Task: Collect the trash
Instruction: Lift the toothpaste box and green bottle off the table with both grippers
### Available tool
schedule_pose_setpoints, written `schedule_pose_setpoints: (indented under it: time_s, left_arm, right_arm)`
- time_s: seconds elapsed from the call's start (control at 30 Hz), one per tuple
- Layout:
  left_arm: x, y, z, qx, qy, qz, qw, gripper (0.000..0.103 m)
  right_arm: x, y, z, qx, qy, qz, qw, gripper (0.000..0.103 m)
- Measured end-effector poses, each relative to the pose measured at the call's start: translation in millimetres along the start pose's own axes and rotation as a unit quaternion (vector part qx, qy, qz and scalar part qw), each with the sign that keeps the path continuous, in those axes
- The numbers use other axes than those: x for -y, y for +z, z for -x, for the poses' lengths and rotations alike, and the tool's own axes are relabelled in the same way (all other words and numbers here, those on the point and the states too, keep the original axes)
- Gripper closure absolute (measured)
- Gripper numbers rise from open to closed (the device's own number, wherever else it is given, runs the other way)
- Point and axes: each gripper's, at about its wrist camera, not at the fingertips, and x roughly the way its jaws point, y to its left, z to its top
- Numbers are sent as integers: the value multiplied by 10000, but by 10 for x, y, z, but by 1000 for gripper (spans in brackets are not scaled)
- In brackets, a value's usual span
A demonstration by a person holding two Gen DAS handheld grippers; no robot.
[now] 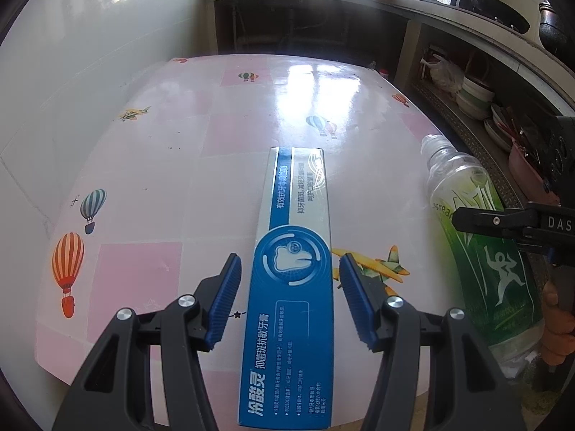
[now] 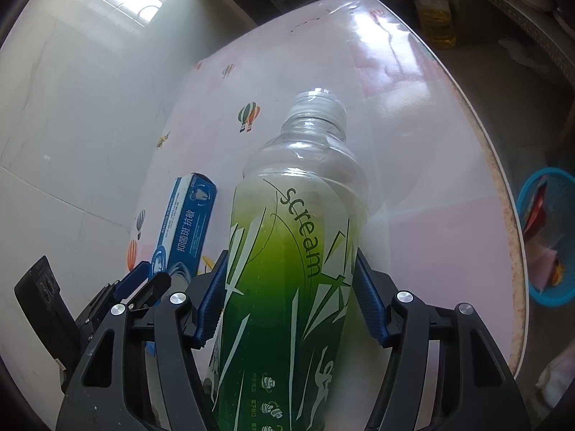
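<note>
A blue and white toothpaste box (image 1: 293, 287) lies on the pink table (image 1: 151, 179), pointing away from me. My left gripper (image 1: 291, 280) is open, its blue pads on either side of the box with gaps showing. An empty clear bottle with a green label (image 2: 298, 251) lies between the pads of my right gripper (image 2: 287, 287), which are closed against its sides. The bottle also shows in the left wrist view (image 1: 481, 251) at the right, and the box in the right wrist view (image 2: 187, 222) at the left.
A blue basket (image 2: 550, 237) with wrappers in it stands on the floor past the table's right edge. A bottle of yellow oil (image 2: 435, 14) stands on the floor at the back. Shelves with bowls (image 1: 474, 97) run along the right. A white wall is on the left.
</note>
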Motion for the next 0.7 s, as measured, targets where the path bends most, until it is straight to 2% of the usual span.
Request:
schedule_pose_setpoints:
  time_s: [0.27, 0.33, 0.43, 0.7]
  left_arm:
    - [-47, -11, -3, -31, -41, 9, 10000, 48]
    - [-81, -26, -4, -38, -106, 59, 9999, 48]
    - [-115, -65, -8, -54, -237, 112, 9996, 57]
    - [-186, -177, 98, -120, -531, 121, 9984, 58]
  right_arm:
    - [-50, -94, 33, 12, -132, 196, 9997, 43]
    - [-56, -114, 39, 17, -165, 220, 9996, 43]
    - [-74, -127, 51, 41, -231, 235, 9994, 43]
    - [-53, -151, 87, 63, -331, 218, 9992, 44]
